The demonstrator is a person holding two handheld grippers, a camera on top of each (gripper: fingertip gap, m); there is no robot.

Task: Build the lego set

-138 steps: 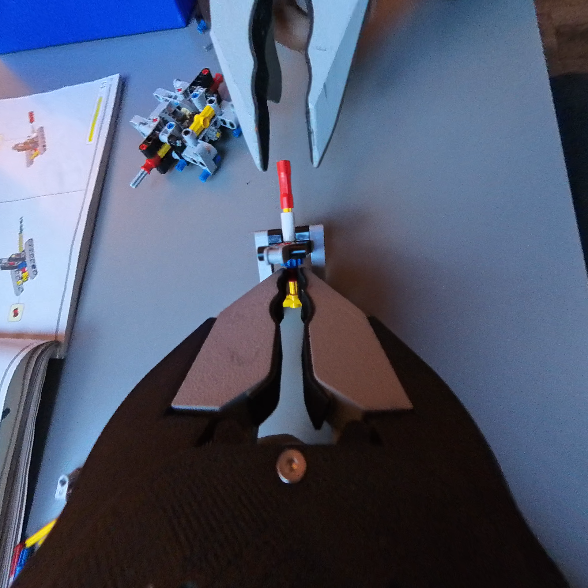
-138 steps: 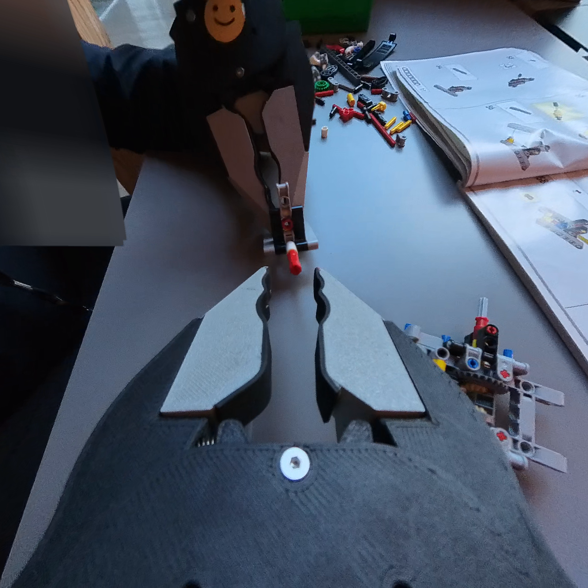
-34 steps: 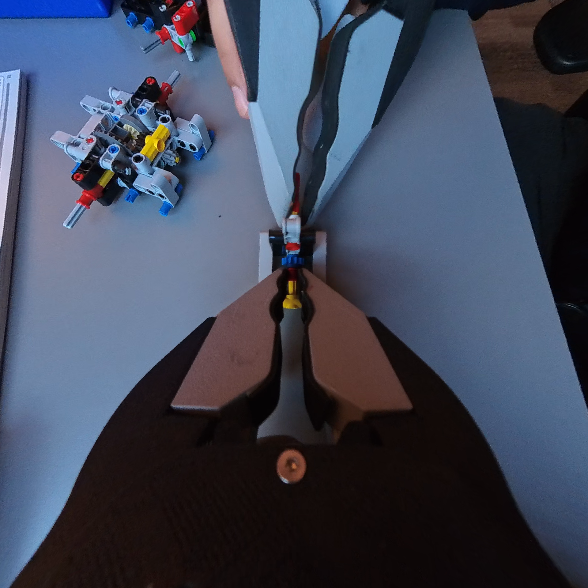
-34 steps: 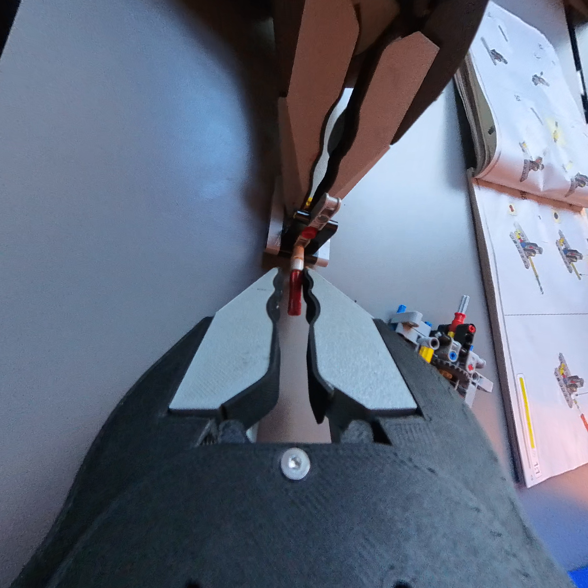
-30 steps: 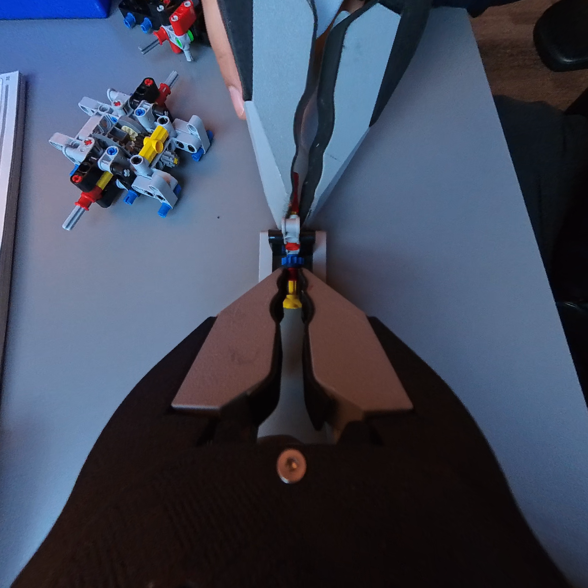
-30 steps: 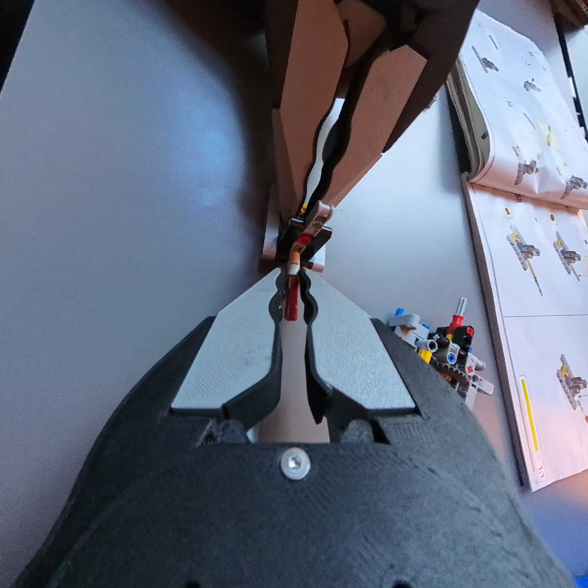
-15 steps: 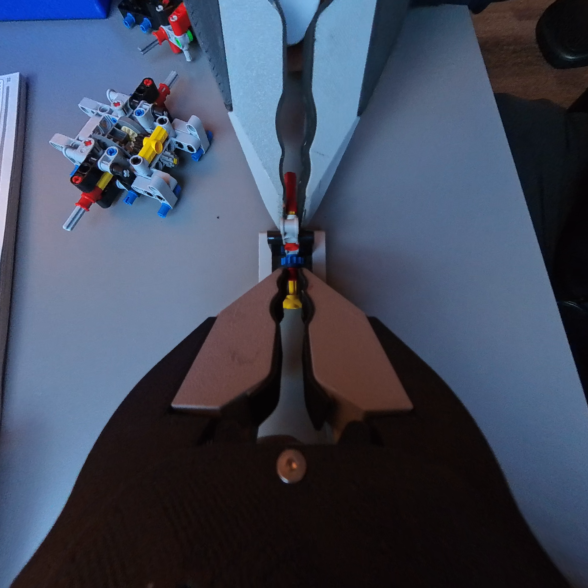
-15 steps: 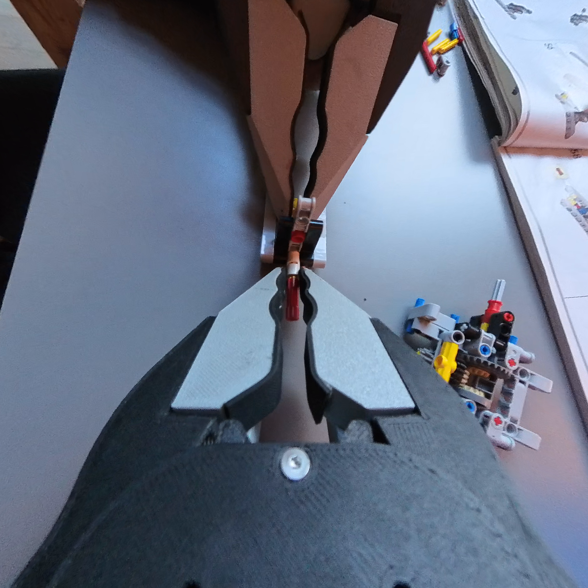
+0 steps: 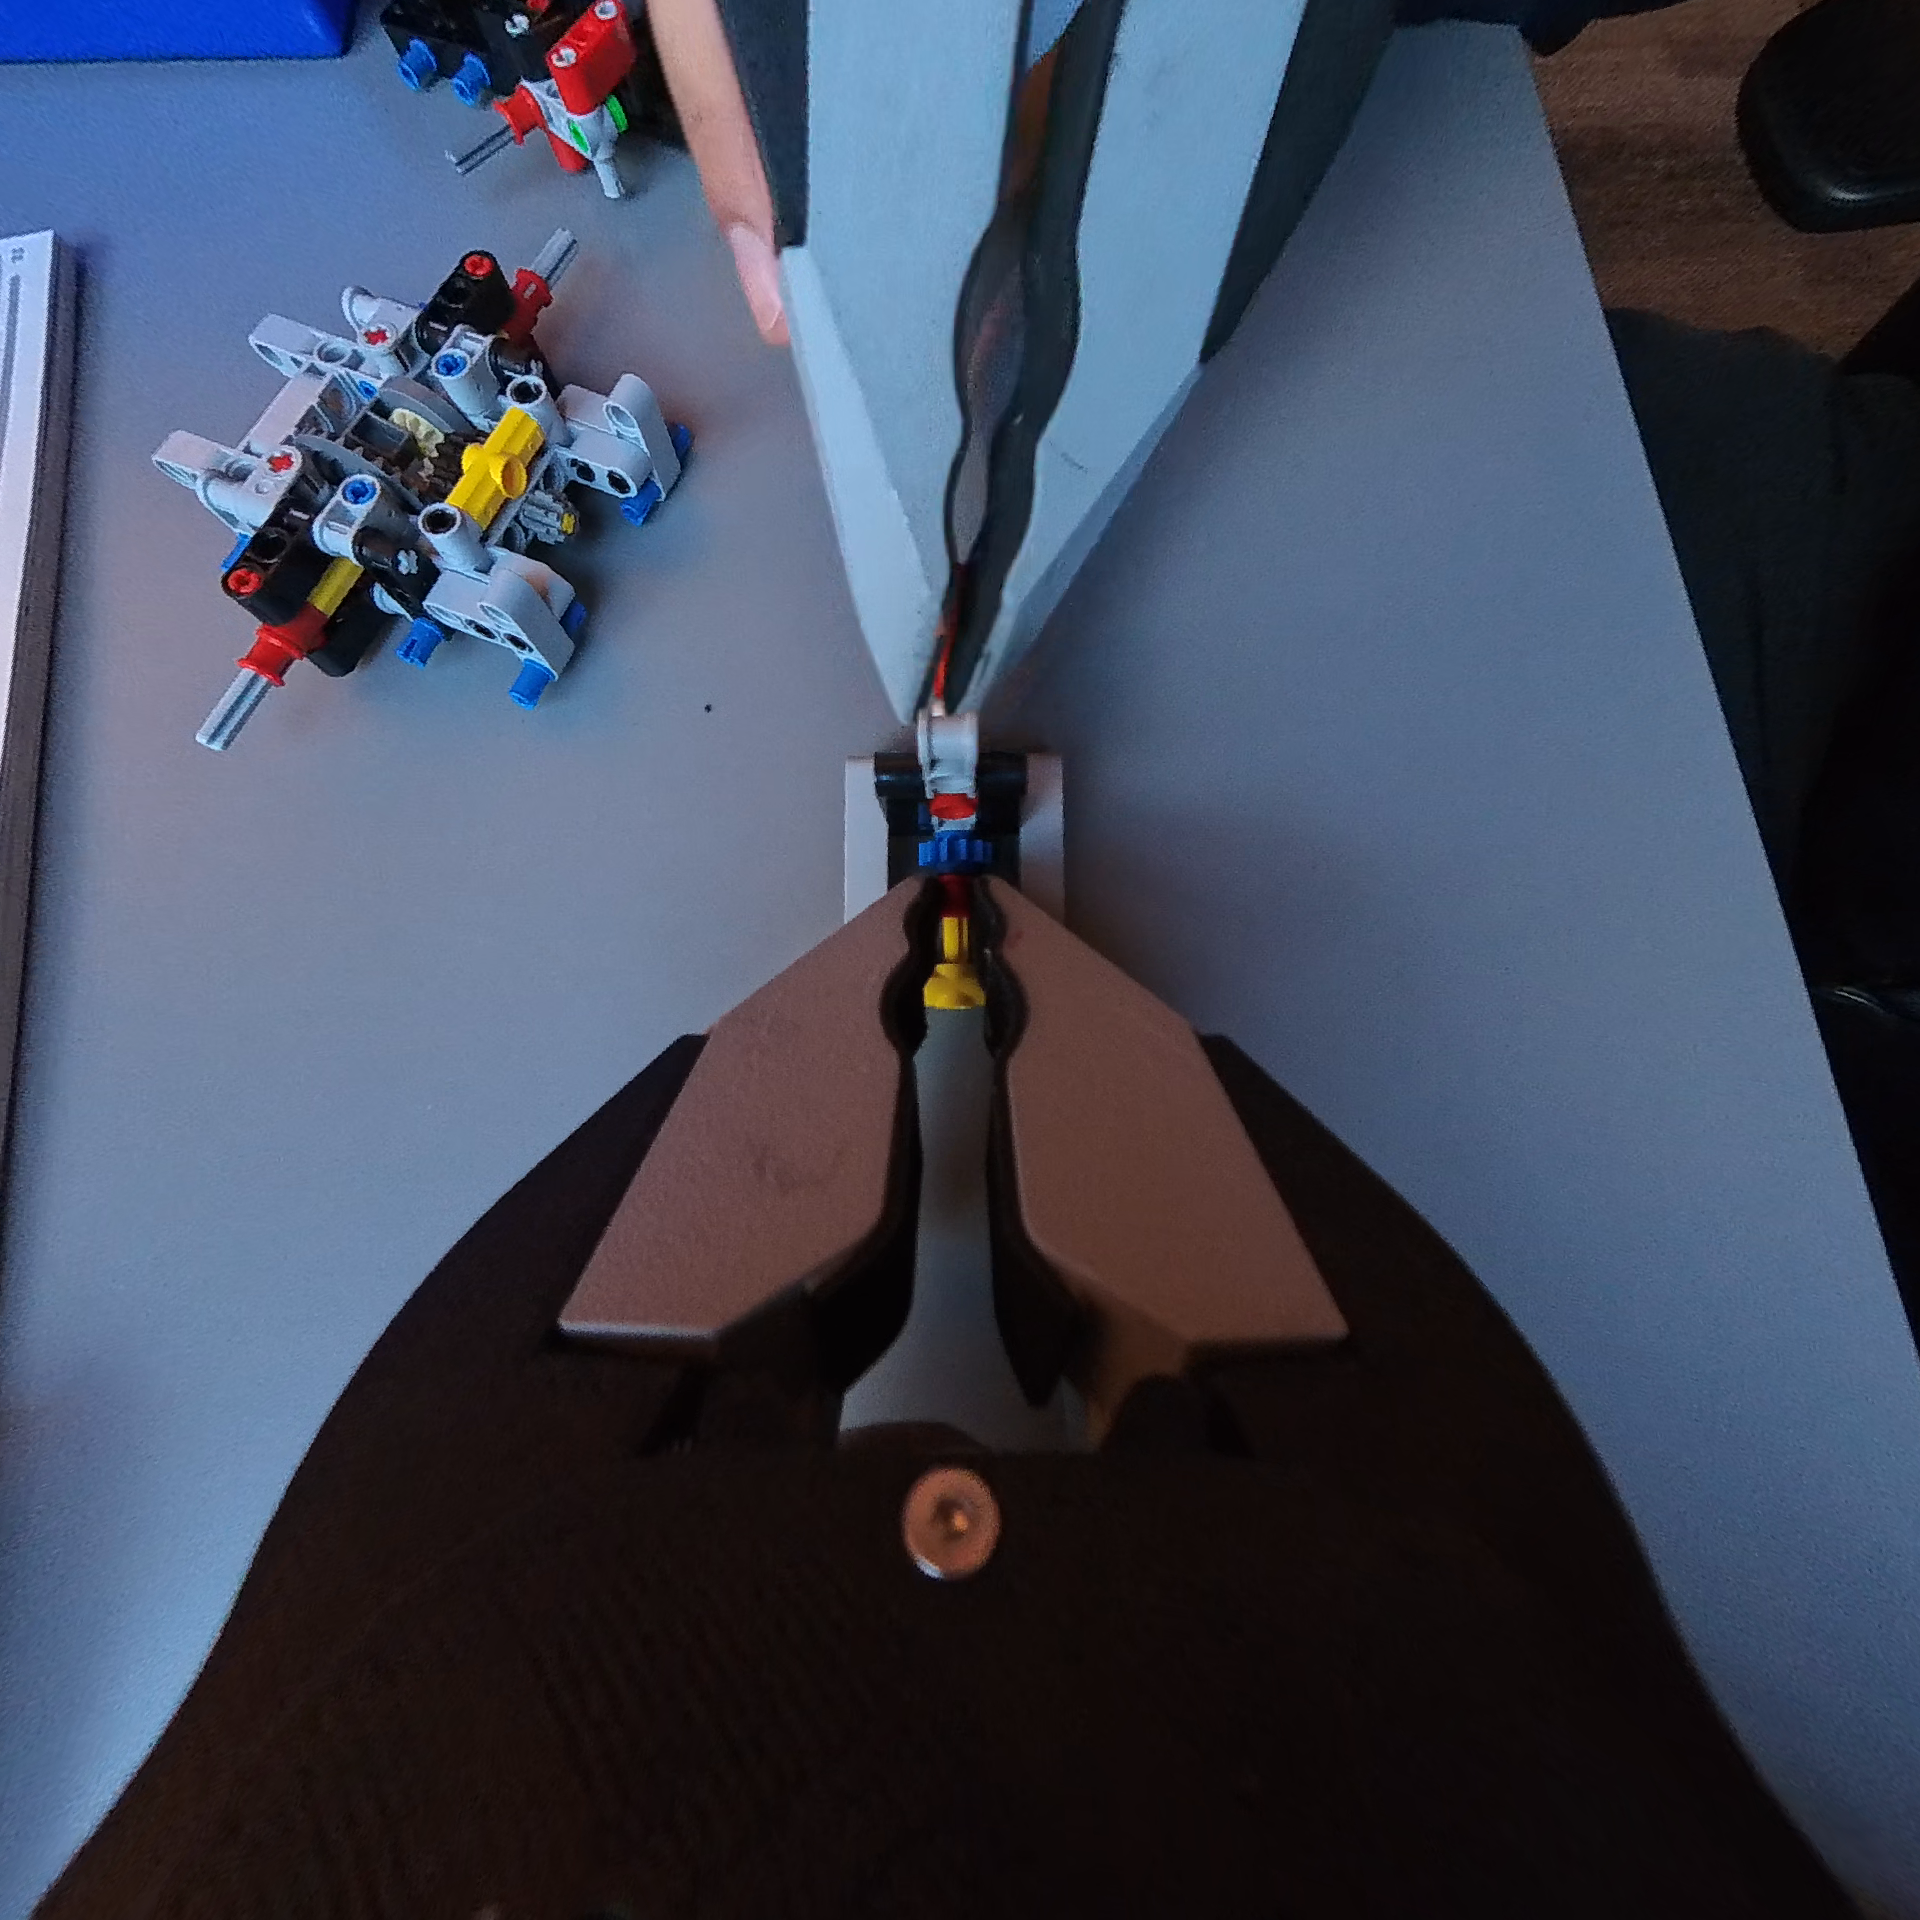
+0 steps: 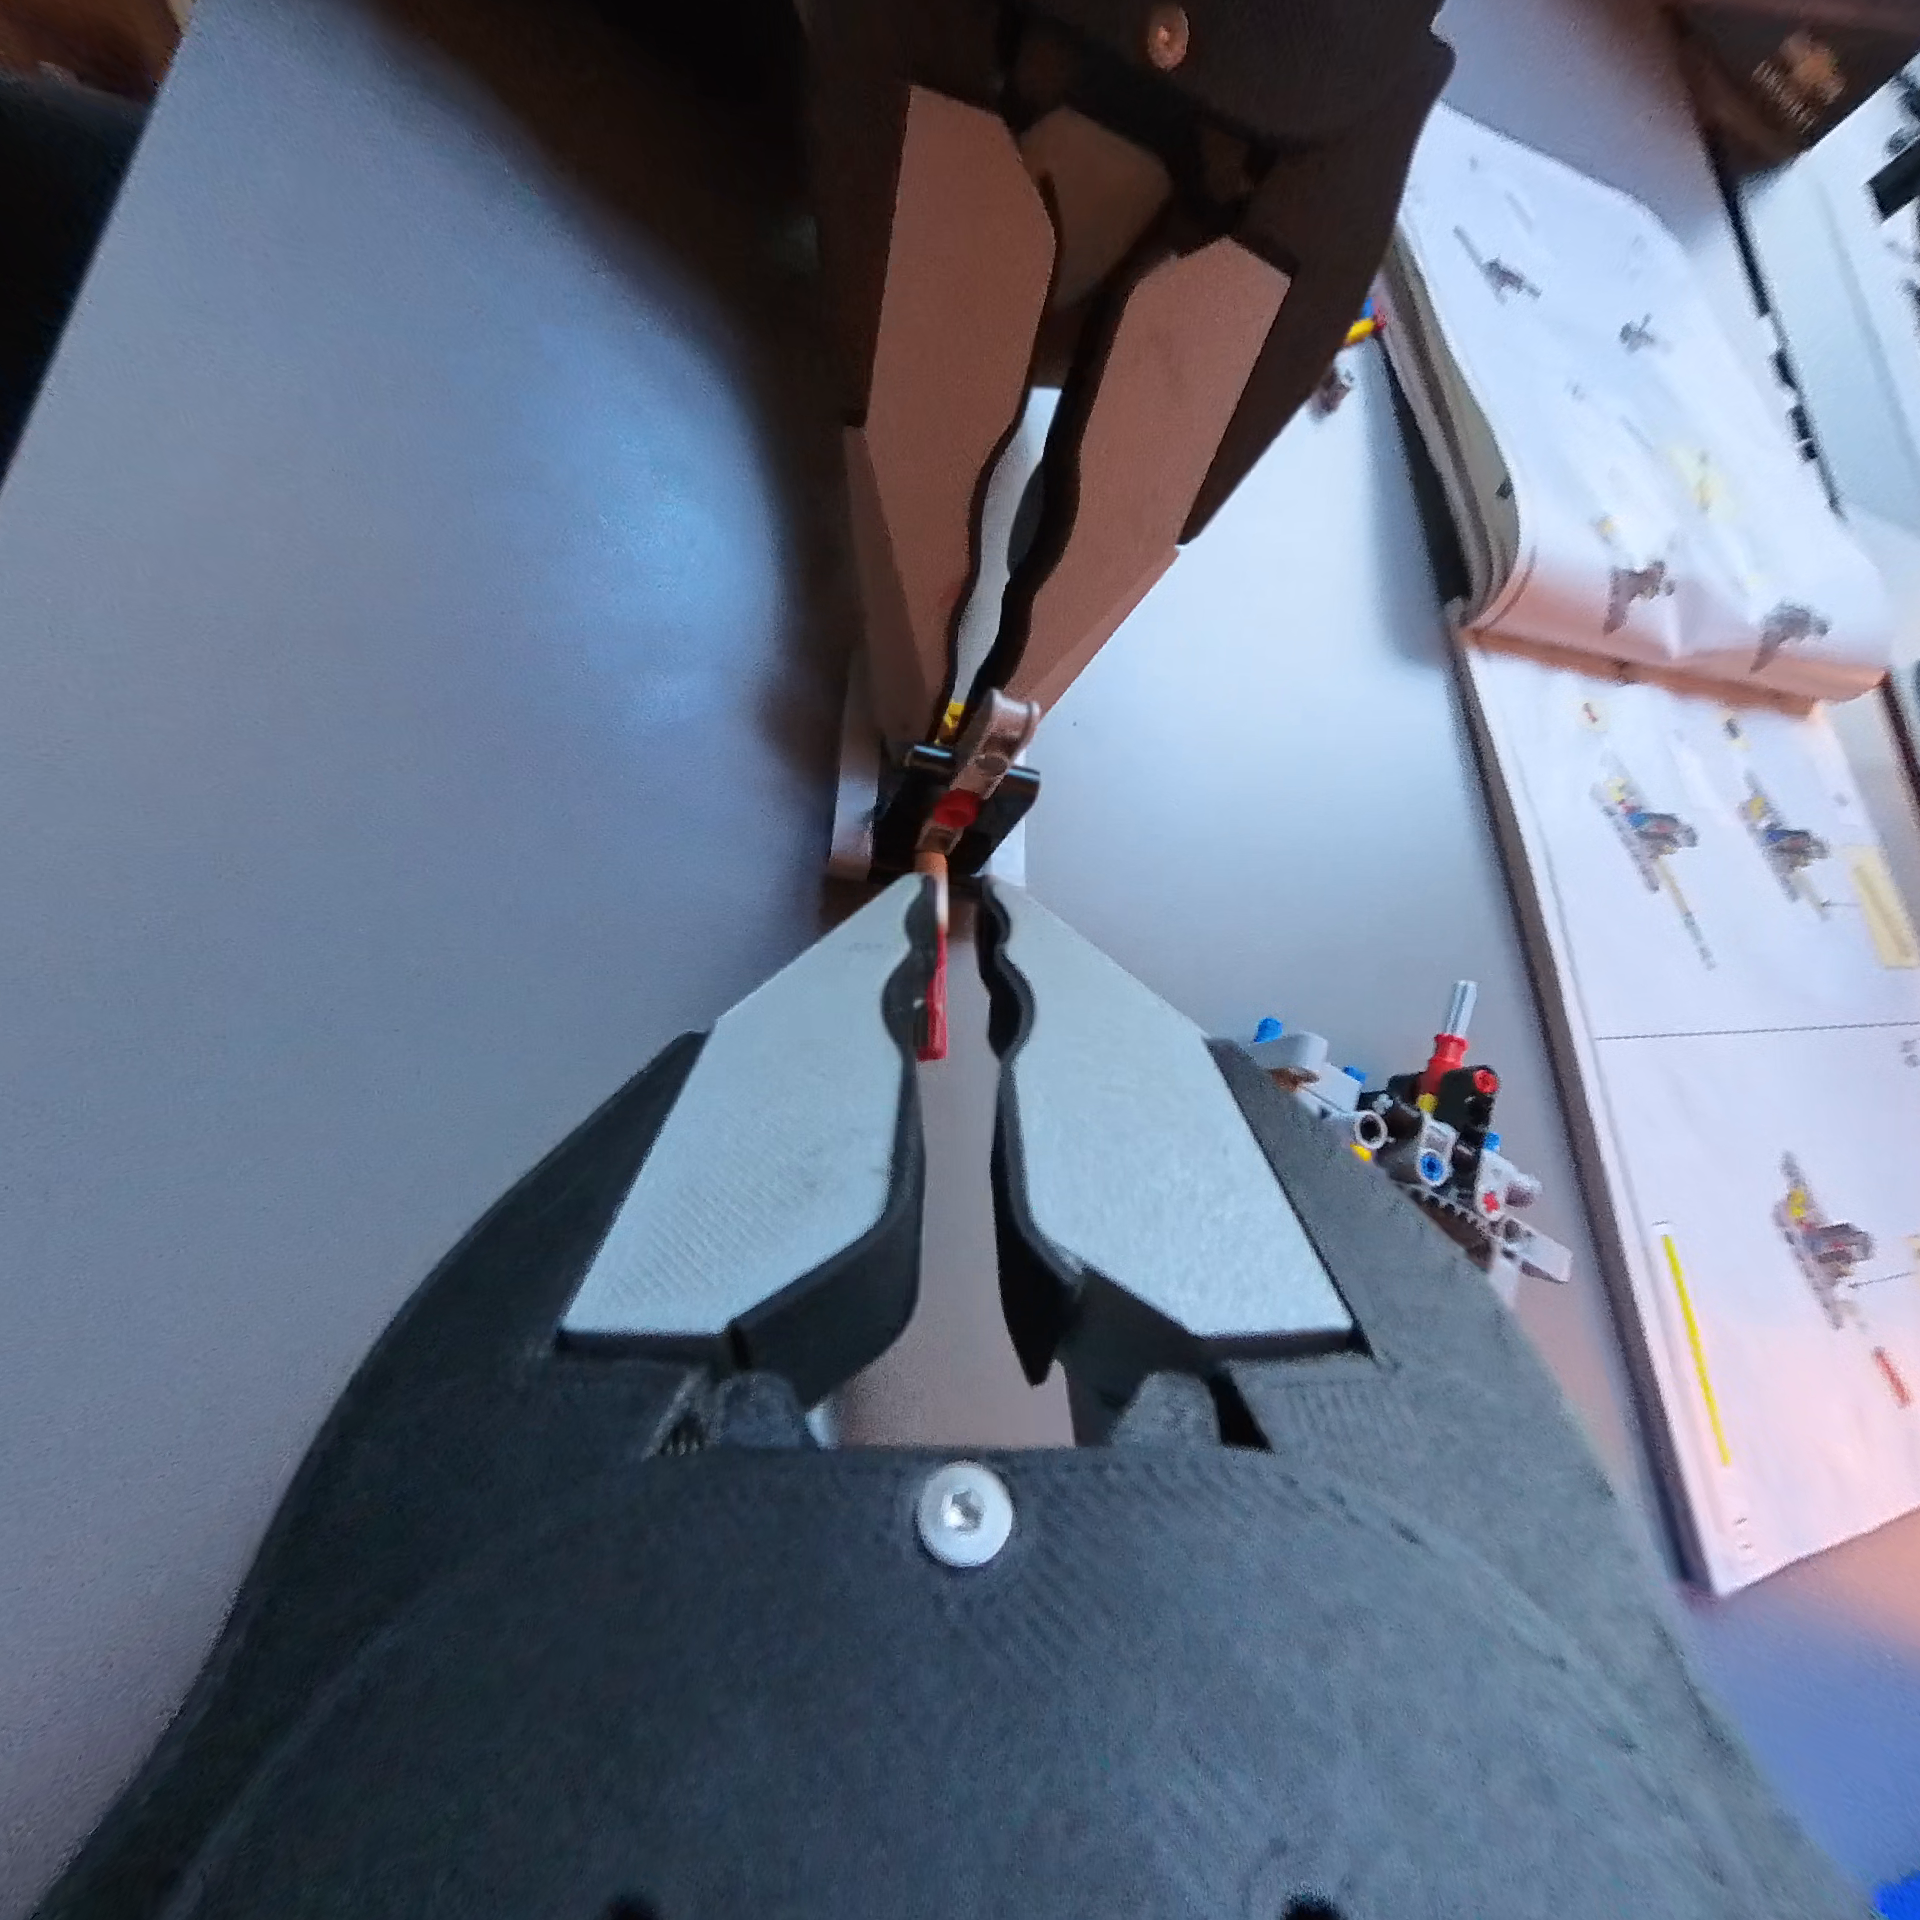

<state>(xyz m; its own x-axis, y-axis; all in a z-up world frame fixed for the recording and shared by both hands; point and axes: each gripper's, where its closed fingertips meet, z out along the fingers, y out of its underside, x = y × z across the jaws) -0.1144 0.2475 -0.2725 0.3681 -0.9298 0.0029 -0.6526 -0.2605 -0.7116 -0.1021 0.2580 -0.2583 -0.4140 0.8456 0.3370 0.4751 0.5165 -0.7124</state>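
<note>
A small brick assembly (image 9: 951,810) with a black frame, a blue gear and a grey connector hangs between my two grippers above the grey table (image 9: 1351,831). My left gripper (image 9: 954,904) is shut on its yellow and red axle end (image 9: 951,971). My right gripper (image 10: 951,894) faces it from the far side and is shut on the red axle (image 10: 932,997) at the other end. The axle lies along the left pad. In the left wrist view the right gripper (image 9: 945,686) pinches that axle at its tips. The assembly also shows in the right wrist view (image 10: 956,810).
A larger grey, black and yellow brick model (image 9: 416,478) lies on the table to the left. Another model (image 9: 540,73) and a blue box (image 9: 156,26) are at the far left. An open instruction booklet (image 10: 1714,831) lies beside them. A person's finger (image 9: 748,208) rests on the right gripper. Left and right tips are no more than a few centimetres apart.
Several seconds ago my right gripper was open and clear of the red axle; it has since closed on it. In the last half second it has rolled to one side while the left stayed still.
</note>
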